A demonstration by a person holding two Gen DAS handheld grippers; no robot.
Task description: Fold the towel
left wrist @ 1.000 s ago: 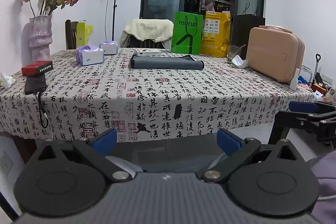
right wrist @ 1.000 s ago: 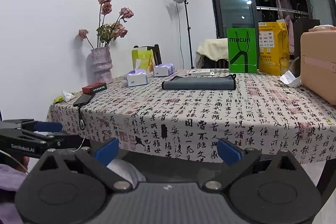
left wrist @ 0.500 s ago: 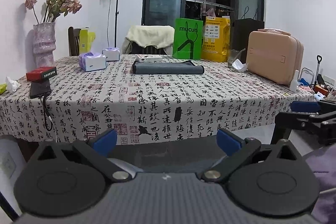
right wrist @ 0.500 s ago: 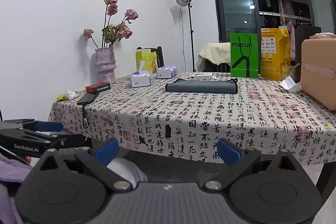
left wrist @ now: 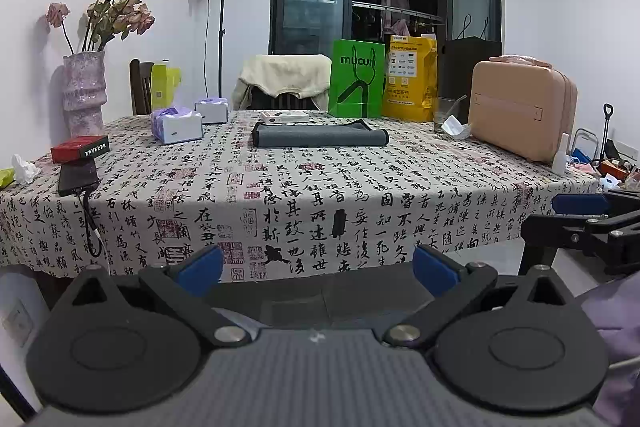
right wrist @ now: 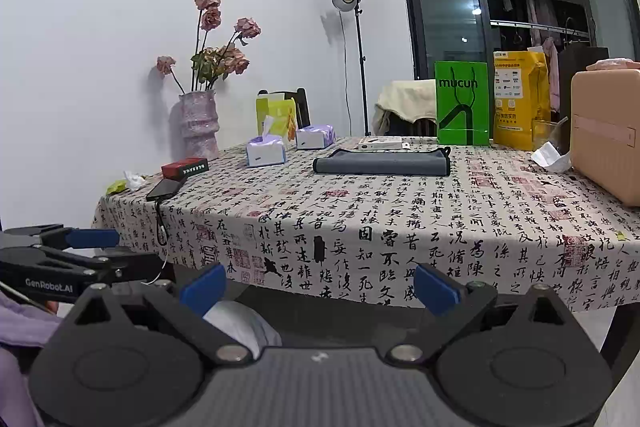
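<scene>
A folded dark grey towel (left wrist: 320, 137) lies flat toward the far side of the table; it also shows in the right wrist view (right wrist: 382, 162). My left gripper (left wrist: 318, 271) is open and empty, held below and in front of the table's near edge, far from the towel. My right gripper (right wrist: 318, 287) is open and empty at the same low height. Each gripper shows at the edge of the other's view: the right one (left wrist: 580, 215) and the left one (right wrist: 80, 247).
The table (left wrist: 320, 195) has a calligraphy-print cloth. On it are a vase of dried roses (left wrist: 84, 87), tissue boxes (left wrist: 176, 125), a red box (left wrist: 79, 148), a phone with cable (left wrist: 78, 177), green (left wrist: 356, 83) and yellow bags (left wrist: 412, 79), a white box (left wrist: 285, 116) and a pink case (left wrist: 520, 115).
Both grippers have dropped lower and tilted up, so the table surface looks flatter and its front edge higher. The towel has not moved. Both grippers stay open.
</scene>
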